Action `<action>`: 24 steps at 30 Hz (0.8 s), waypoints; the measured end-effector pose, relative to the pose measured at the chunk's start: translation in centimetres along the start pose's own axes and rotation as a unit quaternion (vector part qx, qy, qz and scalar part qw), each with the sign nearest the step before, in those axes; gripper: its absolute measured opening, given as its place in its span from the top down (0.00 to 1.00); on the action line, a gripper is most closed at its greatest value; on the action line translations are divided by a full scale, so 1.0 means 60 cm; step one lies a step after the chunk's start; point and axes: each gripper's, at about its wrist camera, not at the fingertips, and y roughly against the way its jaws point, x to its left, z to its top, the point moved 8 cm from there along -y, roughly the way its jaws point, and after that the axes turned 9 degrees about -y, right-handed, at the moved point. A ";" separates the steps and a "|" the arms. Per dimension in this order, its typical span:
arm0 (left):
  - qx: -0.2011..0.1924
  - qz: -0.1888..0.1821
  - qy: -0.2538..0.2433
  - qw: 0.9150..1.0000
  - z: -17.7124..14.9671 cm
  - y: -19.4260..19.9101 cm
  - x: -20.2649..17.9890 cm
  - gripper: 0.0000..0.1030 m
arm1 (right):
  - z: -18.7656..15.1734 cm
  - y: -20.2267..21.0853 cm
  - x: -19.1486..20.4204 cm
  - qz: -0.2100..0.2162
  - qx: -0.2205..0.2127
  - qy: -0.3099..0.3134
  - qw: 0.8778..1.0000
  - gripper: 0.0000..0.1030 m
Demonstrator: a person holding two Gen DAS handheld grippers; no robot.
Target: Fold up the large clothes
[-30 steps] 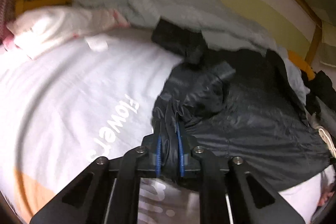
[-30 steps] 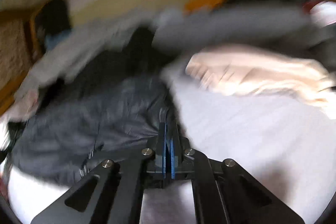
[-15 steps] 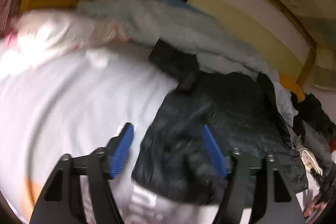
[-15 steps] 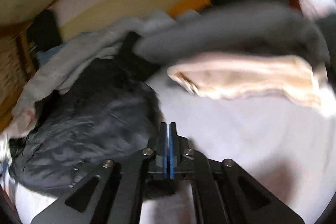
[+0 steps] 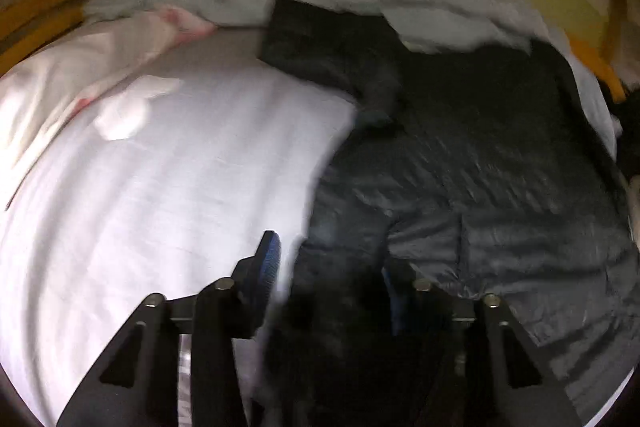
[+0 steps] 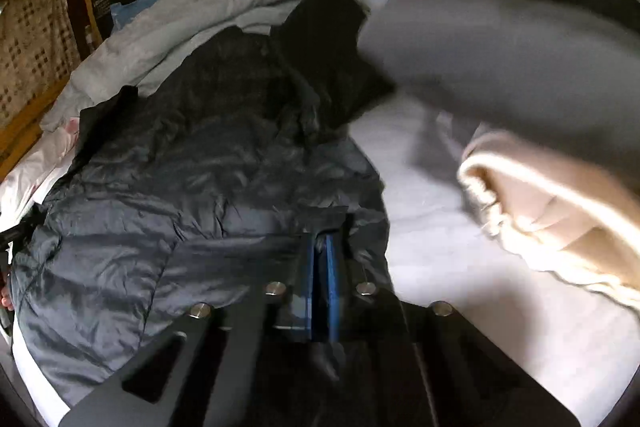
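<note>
- Left gripper (image 5: 326, 267): jaws apart at lower centre; right finger lost against the jacket (image 5: 480, 167), which fills the frame's right.
- Right gripper (image 6: 320, 259): together, pinching the jacket's (image 6: 180, 167) near edge.
- Blurred cream cloth (image 6: 560, 219) at right.

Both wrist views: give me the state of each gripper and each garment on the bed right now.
left gripper: open, fingers straddling the jacket's edge.
right gripper: shut on the jacket's hem.
dark puffer jacket: spread on the bed, rumpled, not yet folded.
beige fleece garment: bunched, unfolded.
grey garment: heaped, blurred.
white bed sheet: flat, lightly creased.
</note>
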 end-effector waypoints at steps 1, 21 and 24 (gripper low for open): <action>-0.001 0.001 0.011 1.000 -0.004 0.002 0.008 0.60 | 0.005 0.000 -0.001 -0.001 -0.009 -0.008 1.000 0.96; -0.012 0.038 0.033 0.999 -0.012 0.014 0.029 0.30 | -0.012 -0.017 -0.030 -0.019 0.026 -0.049 0.998 0.90; -0.117 0.025 0.054 0.991 -0.013 0.094 0.039 0.00 | -0.013 -0.008 -0.034 -0.014 0.019 -0.059 0.998 0.87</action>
